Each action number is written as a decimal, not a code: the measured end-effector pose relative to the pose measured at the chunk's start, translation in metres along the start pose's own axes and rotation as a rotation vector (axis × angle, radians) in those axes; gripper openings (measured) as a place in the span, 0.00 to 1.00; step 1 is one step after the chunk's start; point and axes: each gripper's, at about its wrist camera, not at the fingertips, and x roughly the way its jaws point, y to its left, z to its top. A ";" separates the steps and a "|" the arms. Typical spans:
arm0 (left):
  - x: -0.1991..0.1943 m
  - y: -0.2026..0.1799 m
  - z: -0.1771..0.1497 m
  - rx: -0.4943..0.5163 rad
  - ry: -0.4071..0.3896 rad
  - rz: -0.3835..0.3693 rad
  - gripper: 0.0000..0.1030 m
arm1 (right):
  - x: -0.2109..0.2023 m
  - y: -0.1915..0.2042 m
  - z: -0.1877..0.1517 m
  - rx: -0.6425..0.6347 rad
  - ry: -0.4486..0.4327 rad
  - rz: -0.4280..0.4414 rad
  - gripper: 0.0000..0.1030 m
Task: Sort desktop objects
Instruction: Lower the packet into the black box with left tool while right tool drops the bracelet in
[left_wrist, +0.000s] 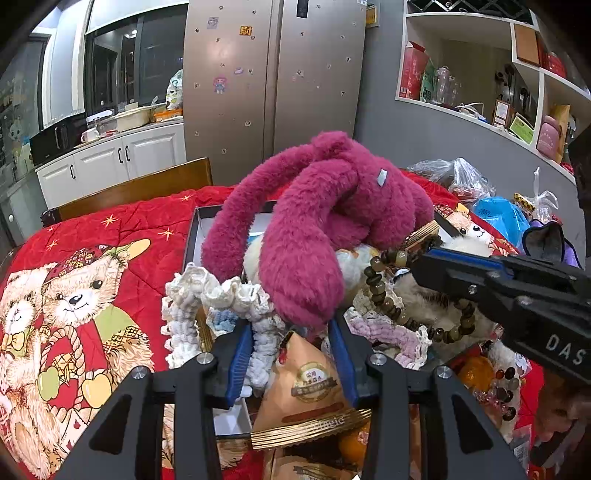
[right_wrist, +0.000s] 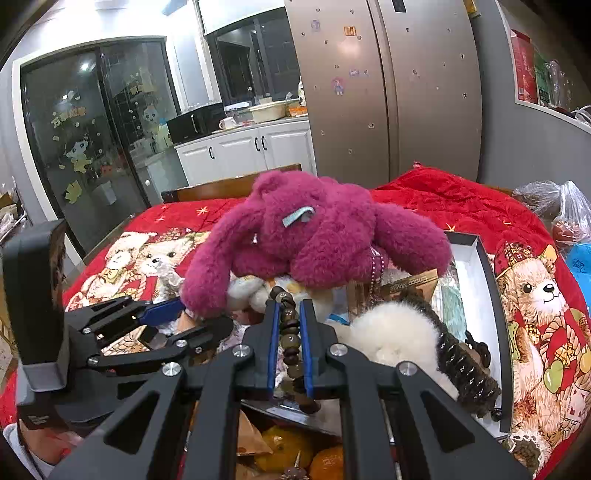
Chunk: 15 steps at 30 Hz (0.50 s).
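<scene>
Worktop (left_wrist: 122, 229), draped in a red quilt printed with teddy bears. A shallow white box (right_wrist: 480, 266) with dark rim lies open near the middle of the worktop, overfilled. On top of the heap: a magenta plush (left_wrist: 332, 206), long limbs hanging over the box's near edge toward the left gripper. Under and beside it: cream and pastel crocheted pieces (left_wrist: 207, 295), a white fluffy toy (right_wrist: 399, 332), a dark coiled band (right_wrist: 465, 369) across that toy, a tan paper pouch (left_wrist: 310, 380) with a round label, and a stack of gold-edged discs (left_wrist: 310, 432) at the pouch's base. Oranges (right_wrist: 325, 461) lie at the near edge below the box. Left gripper (left_wrist: 291, 332): jaws partly apart, one limb of the plush hanging down between the blue pads (left_wrist: 240, 354) with crochet against the left pad; whether the pads press on the limb cannot be told. Right gripper (right_wrist: 290, 332): clenched on a string of brown beads (right_wrist: 290, 332), which runs up between its fingers; in the left wrist view the string (left_wrist: 384, 295) hangs in a loop from the tip over the right part of the heap. Far right corner of the worktop: clear plastic bags (left_wrist: 458, 177) and a blue bag (left_wrist: 502, 218). Beyond the far edge: a wooden chair back (left_wrist: 136, 188), white cabinets (left_wrist: 110, 162), a steel fridge (left_wrist: 273, 74), and white wall shelves (left_wrist: 480, 74).
</scene>
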 end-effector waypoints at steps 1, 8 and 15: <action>0.000 0.000 0.000 0.000 0.000 0.000 0.41 | 0.001 -0.001 -0.001 0.001 0.004 -0.002 0.11; -0.001 0.000 -0.001 -0.003 0.001 -0.003 0.41 | 0.009 -0.003 -0.005 0.004 0.019 -0.021 0.11; -0.002 0.003 -0.002 -0.021 0.012 -0.026 0.44 | 0.009 0.001 -0.005 -0.013 0.007 -0.042 0.12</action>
